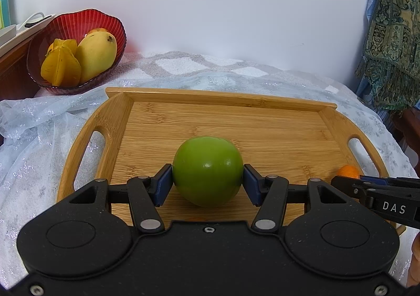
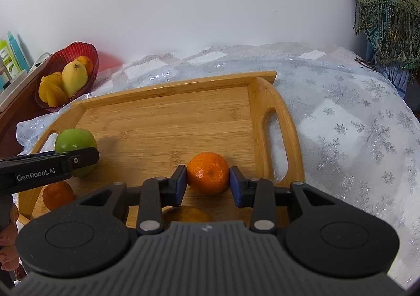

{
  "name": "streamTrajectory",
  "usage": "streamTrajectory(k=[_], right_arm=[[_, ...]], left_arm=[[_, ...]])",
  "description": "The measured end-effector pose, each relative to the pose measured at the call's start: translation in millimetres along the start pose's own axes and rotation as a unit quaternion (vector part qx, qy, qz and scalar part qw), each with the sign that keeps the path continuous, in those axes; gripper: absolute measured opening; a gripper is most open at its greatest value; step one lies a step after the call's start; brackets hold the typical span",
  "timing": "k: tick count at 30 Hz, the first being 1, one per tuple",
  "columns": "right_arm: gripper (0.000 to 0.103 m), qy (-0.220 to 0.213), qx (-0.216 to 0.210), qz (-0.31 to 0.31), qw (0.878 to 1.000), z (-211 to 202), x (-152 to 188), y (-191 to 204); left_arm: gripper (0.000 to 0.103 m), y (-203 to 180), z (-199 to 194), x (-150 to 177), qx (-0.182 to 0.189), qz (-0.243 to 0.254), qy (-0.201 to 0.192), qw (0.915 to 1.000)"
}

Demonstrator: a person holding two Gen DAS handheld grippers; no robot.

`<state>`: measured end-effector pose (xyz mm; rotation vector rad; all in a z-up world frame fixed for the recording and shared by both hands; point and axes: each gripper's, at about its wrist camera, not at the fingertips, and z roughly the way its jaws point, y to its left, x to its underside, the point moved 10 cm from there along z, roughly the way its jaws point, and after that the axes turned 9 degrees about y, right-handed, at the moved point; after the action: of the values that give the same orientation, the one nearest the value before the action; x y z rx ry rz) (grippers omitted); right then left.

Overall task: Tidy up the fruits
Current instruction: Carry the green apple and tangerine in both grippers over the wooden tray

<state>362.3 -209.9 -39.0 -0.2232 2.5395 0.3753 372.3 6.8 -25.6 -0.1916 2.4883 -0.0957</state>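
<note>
While the green apple (image 1: 207, 171) is clamped between the pads of the left hand-held gripper (image 1: 208, 182) on the bamboo tray (image 1: 220, 98), a mandarin (image 2: 208, 173) is gripped by the right hand-held gripper (image 2: 208, 181) near the tray's right handle.

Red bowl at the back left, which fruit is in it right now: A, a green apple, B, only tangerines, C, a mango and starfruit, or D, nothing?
C: the red bowl holds a yellow mango beside starfruit, while the green apple sits between the left gripper pads over the wooden tray.
</note>
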Motion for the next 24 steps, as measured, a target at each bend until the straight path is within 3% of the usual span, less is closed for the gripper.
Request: streamTrajectory(k=[23,24], right_arm=[[0.051,-0.004,-0.007,-0.002,1.0,-1.5,-1.6,1.2],[0.056,-0.006,-0.008,-0.003,1.0,-2.1,-1.9,1.7]], left_arm=[[0.055,0.0,-3.3,0.4,-0.005,0.003,-0.003,1.0],[0.057,0.1,-4.6,0.2,-0.005,0.004,-0.004,1.0]])
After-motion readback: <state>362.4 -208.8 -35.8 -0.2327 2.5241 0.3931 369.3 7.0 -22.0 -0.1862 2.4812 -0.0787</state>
